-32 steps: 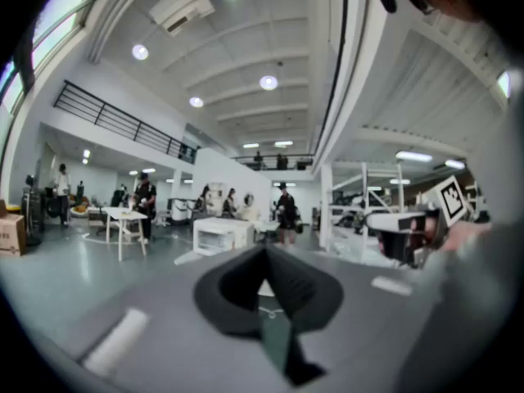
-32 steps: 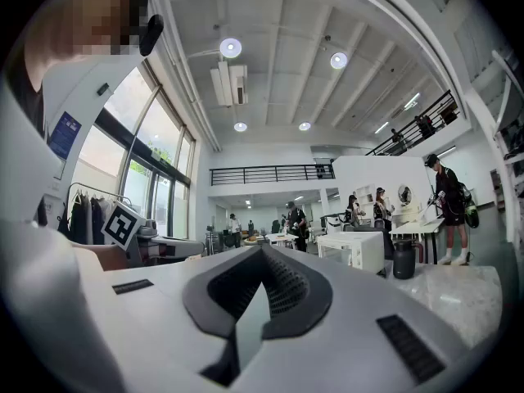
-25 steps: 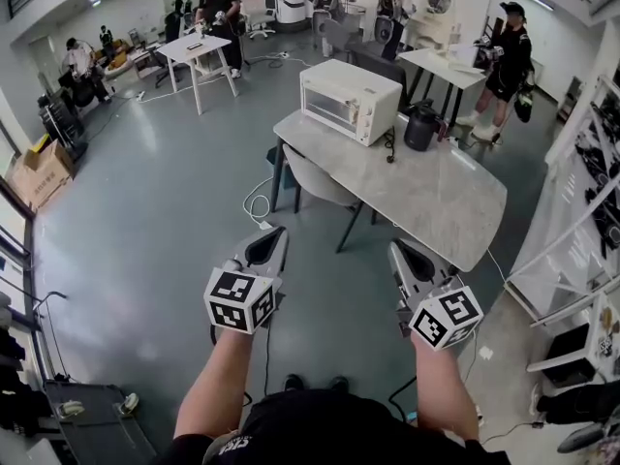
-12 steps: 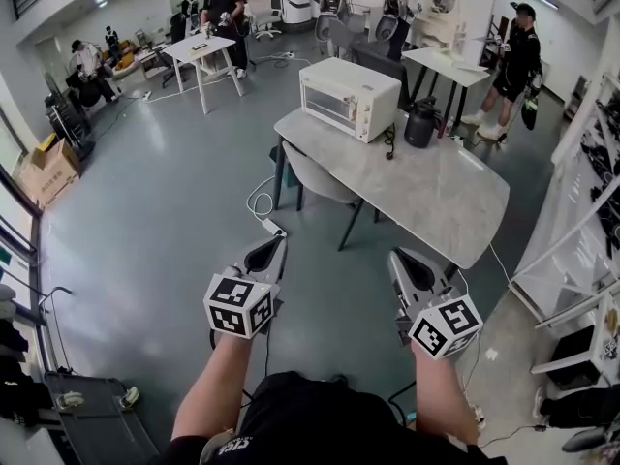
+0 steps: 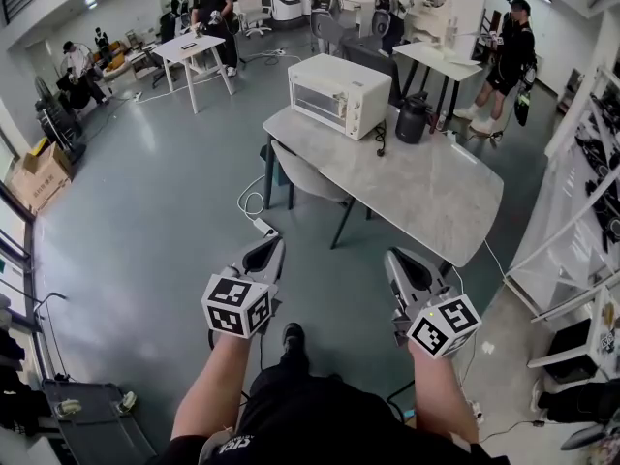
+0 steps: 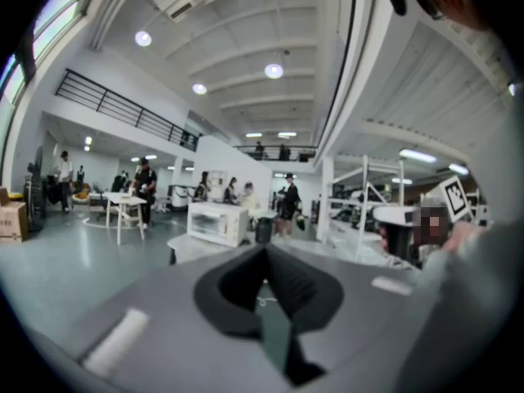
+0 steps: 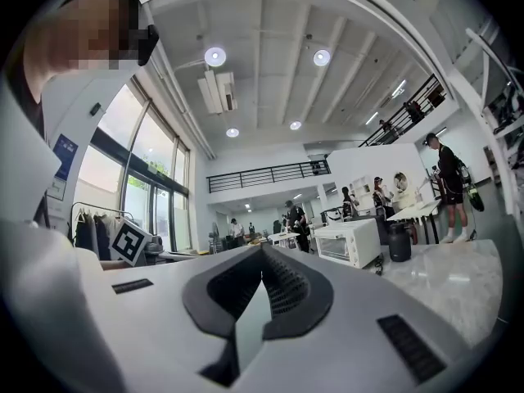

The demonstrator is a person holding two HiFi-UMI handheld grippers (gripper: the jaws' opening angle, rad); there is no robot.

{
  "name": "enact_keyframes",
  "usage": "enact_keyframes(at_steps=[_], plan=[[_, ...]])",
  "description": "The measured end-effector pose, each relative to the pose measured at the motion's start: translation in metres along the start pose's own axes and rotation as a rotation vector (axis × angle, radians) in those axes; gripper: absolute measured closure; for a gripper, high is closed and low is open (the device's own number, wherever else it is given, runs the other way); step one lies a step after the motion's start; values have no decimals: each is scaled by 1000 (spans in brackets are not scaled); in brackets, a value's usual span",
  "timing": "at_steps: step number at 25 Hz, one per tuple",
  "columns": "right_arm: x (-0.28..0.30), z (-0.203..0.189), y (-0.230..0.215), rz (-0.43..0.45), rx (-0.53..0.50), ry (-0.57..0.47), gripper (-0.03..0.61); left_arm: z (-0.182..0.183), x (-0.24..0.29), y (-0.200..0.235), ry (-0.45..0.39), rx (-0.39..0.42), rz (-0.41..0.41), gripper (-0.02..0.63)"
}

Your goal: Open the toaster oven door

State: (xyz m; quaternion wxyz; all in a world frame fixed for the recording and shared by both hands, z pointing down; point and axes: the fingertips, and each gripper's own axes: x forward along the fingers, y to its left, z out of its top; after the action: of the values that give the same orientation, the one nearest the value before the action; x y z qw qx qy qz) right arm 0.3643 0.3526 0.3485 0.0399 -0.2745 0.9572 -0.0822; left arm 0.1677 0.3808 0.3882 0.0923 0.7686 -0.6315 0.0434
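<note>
A white toaster oven (image 5: 338, 94) with its glass door closed stands at the far end of a grey marble-topped table (image 5: 426, 197). It also shows small in the left gripper view (image 6: 214, 222) and in the right gripper view (image 7: 348, 241). Both grippers hang over the floor, well short of the table. My left gripper (image 5: 268, 250) is shut and holds nothing. My right gripper (image 5: 398, 261) is shut too, nothing between its jaws.
A black kettle (image 5: 418, 120) stands right of the oven, and a grey chair (image 5: 308, 175) is tucked under the table's left side. A cable (image 5: 251, 204) lies on the floor. Several people stand at other white tables (image 5: 190, 48) behind. White shelving (image 5: 581, 211) lines the right.
The table and oven have slid slightly left and nearer in the head view as the person steps forward; a shoe now shows between the arms. Both grippers stay shut.
</note>
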Motion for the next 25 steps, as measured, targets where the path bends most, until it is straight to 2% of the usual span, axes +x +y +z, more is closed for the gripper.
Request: enact_keyframes(at_steps=[7, 18, 25], plan=[[40, -1, -29, -37, 16, 12, 584, 16, 52, 29, -11, 5, -55, 607], [185, 17, -59, -28, -7, 31, 581, 69, 148, 139, -96, -1, -91, 607], [251, 14, -67, -59, 21, 43, 581, 67, 167, 199, -64, 17, -98, 607]])
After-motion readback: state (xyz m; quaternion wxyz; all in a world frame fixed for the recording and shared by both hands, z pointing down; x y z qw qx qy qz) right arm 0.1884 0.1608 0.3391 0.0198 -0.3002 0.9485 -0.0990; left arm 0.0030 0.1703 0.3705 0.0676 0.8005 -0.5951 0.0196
